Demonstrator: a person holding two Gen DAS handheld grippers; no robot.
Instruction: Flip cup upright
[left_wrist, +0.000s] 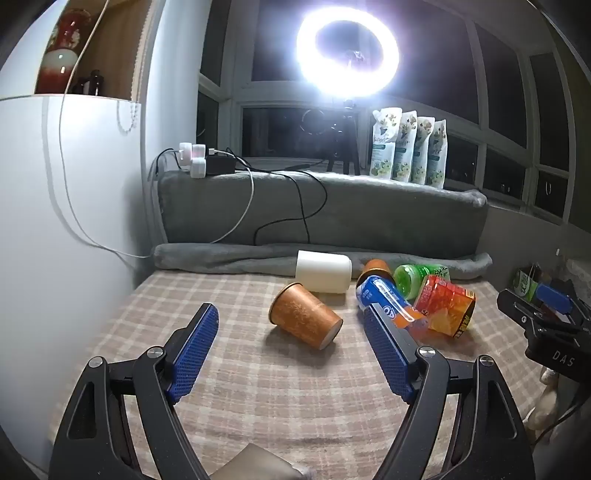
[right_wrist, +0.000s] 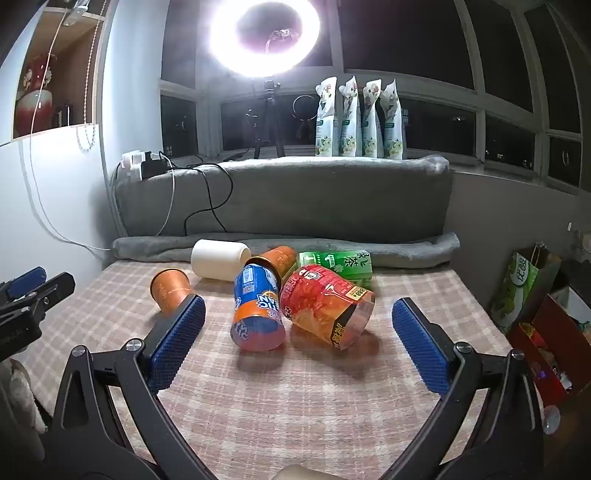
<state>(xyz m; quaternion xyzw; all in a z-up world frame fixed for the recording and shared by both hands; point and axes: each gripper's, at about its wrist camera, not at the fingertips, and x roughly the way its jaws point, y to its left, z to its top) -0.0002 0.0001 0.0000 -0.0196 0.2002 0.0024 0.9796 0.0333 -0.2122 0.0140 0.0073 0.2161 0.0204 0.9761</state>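
Note:
Several cups lie on their sides on a checked cloth. An orange paper cup (left_wrist: 304, 319) lies alone, straight ahead of my open, empty left gripper (left_wrist: 290, 314); it also shows in the right wrist view (right_wrist: 170, 291). A blue-and-orange cup (right_wrist: 256, 308), a red cup (right_wrist: 327, 306), a green cup (right_wrist: 338, 264), a second orange cup (right_wrist: 279, 260) and a white cup (right_wrist: 219, 264) lie in a cluster. My right gripper (right_wrist: 299, 310) is open and empty, facing the blue and red cups. It appears at the right edge of the left wrist view (left_wrist: 550, 314).
A rolled grey blanket (left_wrist: 229, 258) and a grey cushion (left_wrist: 332, 210) border the far side. A white wall (left_wrist: 55, 221) stands left. Bags and a red box (right_wrist: 546, 317) sit to the right. A ring light (left_wrist: 347, 51), cables and pouches (left_wrist: 408, 147) stand on the sill.

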